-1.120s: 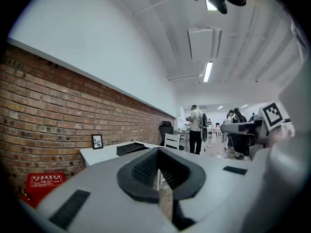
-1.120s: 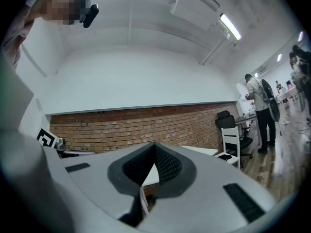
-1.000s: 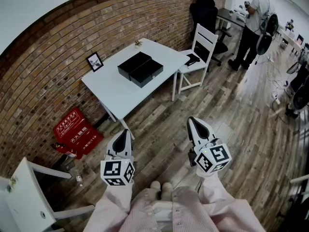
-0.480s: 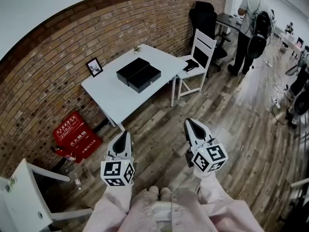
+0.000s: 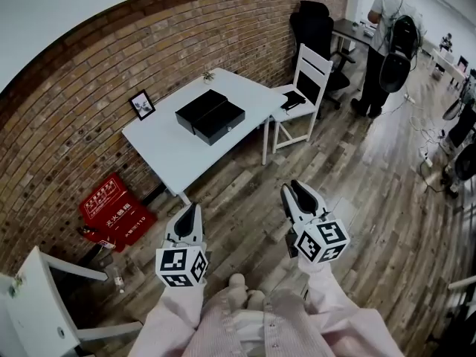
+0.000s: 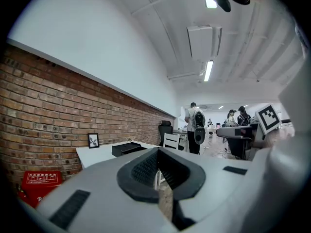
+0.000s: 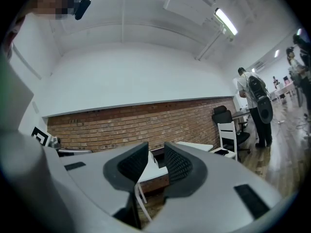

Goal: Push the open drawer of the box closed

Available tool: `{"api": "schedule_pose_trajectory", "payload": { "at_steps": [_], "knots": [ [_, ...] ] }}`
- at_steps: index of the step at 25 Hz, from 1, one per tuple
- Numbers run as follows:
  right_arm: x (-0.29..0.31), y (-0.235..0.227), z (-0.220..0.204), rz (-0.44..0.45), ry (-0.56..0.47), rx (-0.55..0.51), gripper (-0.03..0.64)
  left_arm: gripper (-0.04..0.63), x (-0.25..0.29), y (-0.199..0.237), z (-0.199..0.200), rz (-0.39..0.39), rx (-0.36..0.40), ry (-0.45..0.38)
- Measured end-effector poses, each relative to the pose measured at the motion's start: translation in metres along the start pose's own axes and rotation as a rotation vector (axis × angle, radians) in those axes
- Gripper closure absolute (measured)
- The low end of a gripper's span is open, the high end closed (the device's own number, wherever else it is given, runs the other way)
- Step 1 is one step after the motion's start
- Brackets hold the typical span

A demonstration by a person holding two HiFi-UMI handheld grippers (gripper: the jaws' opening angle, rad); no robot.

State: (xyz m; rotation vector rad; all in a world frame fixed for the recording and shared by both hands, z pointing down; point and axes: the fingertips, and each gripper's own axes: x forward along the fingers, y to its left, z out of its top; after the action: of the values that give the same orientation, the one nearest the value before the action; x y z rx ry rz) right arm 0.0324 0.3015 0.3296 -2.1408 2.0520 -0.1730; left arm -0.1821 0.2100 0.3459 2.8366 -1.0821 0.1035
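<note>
Black box [image 5: 197, 104], drawer [image 5: 221, 120] open, is listed on the desk [image 5: 167, 146] well ahead of all jaws; left gripper [image 5: 189, 210] closed empty, right gripper [image 5: 297, 192] just parted, empty; push not begun.

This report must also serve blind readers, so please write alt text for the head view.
A black box with its drawer pulled open sits on a white table by a brick wall, well ahead of the person's two grippers above the floor. The left gripper is shut; the right gripper is empty, its jaws having just been opening.
</note>
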Motion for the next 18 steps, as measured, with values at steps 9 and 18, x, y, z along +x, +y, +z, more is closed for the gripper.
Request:
{"api": "schedule_pose_trajectory", "payload": {
  "at_steps": [9, 18],
  "knots": [
    [0.017, -0.012, -0.008, -0.007, 0.017, 0.017, 0.488, 0.601, 0.015, 0.01, -0.005, 0.015, -0.007, 0.02],
    [0.053, -0.039, -0.02, -0.035, 0.051, 0.034, 0.488, 0.6, 0.056, 0.026, -0.016, 0.016, -0.03, 0.044]
  ]
}}
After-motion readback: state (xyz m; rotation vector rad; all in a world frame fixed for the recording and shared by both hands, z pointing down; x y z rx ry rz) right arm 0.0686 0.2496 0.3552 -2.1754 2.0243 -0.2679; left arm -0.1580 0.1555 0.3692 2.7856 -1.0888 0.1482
